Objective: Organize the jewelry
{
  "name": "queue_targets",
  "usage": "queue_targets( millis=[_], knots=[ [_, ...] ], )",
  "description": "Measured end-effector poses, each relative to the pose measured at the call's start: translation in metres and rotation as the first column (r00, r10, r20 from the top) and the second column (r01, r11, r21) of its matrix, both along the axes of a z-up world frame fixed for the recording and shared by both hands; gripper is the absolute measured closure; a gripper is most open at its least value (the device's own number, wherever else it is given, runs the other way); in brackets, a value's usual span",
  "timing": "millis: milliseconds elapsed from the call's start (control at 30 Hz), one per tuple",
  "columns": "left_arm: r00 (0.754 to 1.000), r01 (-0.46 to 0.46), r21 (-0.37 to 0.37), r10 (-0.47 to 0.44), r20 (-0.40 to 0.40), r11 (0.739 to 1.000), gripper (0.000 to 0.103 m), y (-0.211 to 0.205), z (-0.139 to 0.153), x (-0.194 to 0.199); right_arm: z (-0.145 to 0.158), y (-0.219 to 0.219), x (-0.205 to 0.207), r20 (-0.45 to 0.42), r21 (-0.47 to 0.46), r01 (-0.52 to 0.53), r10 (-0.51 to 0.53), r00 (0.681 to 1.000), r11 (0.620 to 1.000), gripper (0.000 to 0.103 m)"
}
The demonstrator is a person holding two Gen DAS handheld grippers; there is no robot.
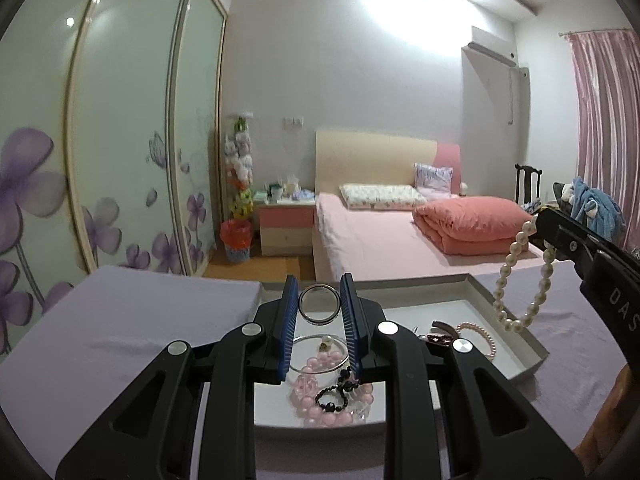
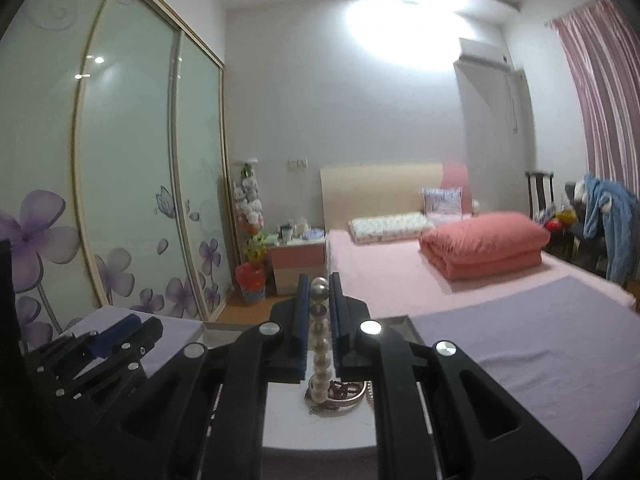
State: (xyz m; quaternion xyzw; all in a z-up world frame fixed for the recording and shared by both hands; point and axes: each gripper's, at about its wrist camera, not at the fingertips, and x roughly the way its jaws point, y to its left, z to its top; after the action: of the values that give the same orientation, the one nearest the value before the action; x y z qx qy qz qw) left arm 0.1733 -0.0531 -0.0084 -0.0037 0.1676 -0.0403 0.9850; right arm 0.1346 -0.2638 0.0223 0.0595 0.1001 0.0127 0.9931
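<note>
My left gripper [image 1: 320,300] is shut on a silver bangle [image 1: 319,305] and holds it above a shallow grey tray [image 1: 516,320]. In the tray lie a thin silver bangle [image 1: 316,350], pink bead bracelets [image 1: 320,400], a black bead bracelet [image 1: 334,396] and a small pink pearl bracelet [image 1: 480,336]. My right gripper [image 2: 320,296] is shut on a white pearl bracelet [image 2: 321,344], which hangs as a loop above the tray's right side in the left wrist view [image 1: 520,280]. The right gripper also shows at the right of the left wrist view [image 1: 538,226].
The tray stands on a table with a lilac cloth [image 1: 120,320]. Behind it are a pink bed [image 1: 380,240] with a folded coral quilt [image 1: 468,220], a nightstand [image 1: 286,228], a sliding wardrobe [image 1: 100,140] at left and a chair with clothes [image 1: 592,204] at right.
</note>
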Motion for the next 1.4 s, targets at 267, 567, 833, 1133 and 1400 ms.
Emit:
queue_targets(
  millis=[267,567,833,1133,1400],
  knots=[
    [0.994,0.014,-0.010,-0.015,-0.105,1.000,0.080,-0.004,-0.021,0.030,-0.024,-0.010,0.050,-0.134,0.047,-0.013,0.019,0.991,0.999,0.093],
    [0.988,0.049,-0.002,-0.049,-0.144,0.999,0.080,-0.012,-0.024,0.040,-0.046,-0.007,0.066,-0.210,0.060,-0.033,0.045,0.977,0.998,0.093],
    [0.983,0.068,-0.018,-0.070,-0.171,0.998,0.051,-0.006,-0.024,0.051,-0.058,-0.008,0.078,-0.277,0.089,-0.040,0.063,0.959,0.995,0.068],
    [0.986,0.036,-0.050,-0.044,-0.160,0.998,0.042,0.007,-0.020,0.048,-0.060,-0.017,0.074,-0.271,0.098,-0.004,0.031,0.962,0.995,0.054],
    [0.984,0.034,-0.068,-0.045,-0.171,0.997,0.041,0.009,-0.019,0.050,-0.059,-0.018,0.072,-0.270,0.096,-0.002,0.028,0.963,0.995,0.054]
  ],
)
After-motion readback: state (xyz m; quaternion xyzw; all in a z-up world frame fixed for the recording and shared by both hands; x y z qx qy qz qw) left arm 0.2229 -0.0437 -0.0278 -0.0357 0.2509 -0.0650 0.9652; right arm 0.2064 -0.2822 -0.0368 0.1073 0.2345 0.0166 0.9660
